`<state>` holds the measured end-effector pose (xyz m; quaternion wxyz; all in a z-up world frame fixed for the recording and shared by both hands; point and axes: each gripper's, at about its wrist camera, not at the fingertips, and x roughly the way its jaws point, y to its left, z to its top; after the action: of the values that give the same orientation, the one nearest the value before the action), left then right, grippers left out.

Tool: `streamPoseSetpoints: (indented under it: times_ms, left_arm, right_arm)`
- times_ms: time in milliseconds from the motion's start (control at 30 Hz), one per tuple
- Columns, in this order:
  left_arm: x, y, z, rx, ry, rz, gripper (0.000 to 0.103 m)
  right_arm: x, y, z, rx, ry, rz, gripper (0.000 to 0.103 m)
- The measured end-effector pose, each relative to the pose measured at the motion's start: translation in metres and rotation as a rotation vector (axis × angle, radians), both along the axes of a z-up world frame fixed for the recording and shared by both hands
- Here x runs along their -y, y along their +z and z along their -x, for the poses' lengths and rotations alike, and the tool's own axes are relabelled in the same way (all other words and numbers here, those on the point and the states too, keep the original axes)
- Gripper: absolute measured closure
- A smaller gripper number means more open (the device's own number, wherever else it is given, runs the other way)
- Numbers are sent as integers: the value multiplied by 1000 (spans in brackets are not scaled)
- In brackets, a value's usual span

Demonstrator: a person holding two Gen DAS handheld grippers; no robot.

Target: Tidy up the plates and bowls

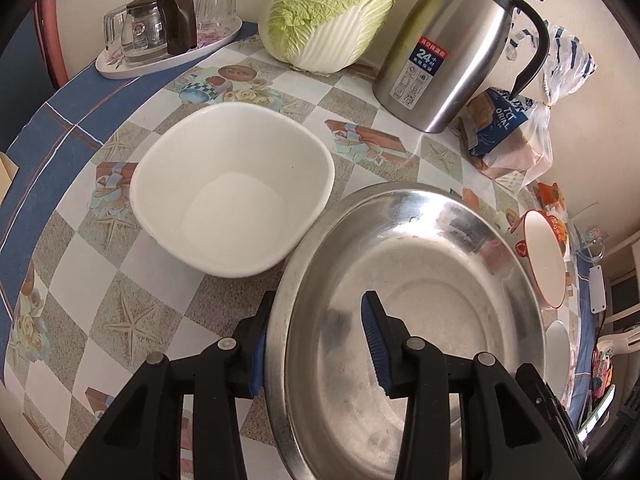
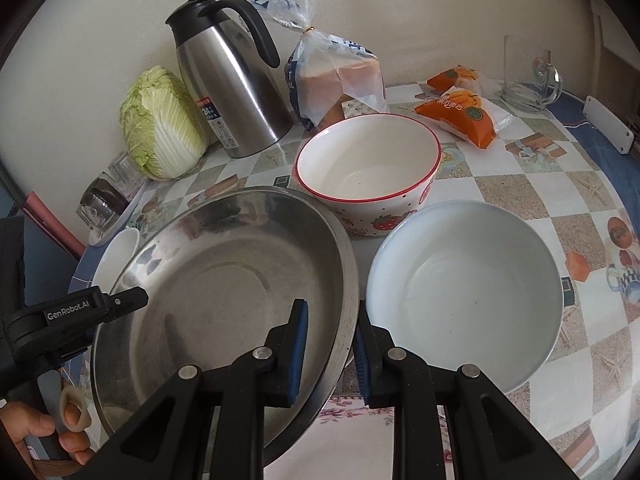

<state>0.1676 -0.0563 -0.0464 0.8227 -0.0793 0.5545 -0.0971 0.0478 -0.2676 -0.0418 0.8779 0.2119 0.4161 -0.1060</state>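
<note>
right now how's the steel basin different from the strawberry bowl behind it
The steel basin is bare shiny metal, wide and shallow; the strawberry bowl is white ceramic with a red rim and strawberry prints, narrower and deeper. The basin has the right gripper astride its rim, with the left gripper straddling the opposite edge, while the strawberry bowl stands free on the table. Both are upright and look empty.

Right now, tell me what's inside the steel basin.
The steel basin holds no dishes; only one finger of the right gripper and one of the left gripper reach inside. The gripper bodies cover its near rim.
</note>
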Motion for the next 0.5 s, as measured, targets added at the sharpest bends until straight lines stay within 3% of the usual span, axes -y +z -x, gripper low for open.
streamPoseSetpoints:
  times_ms: [500]
  left_arm:
    - [0, -8, 0, -35, 1, -11, 59]
  right_arm:
    - [-3, -2, 0, -16, 6, 23, 78]
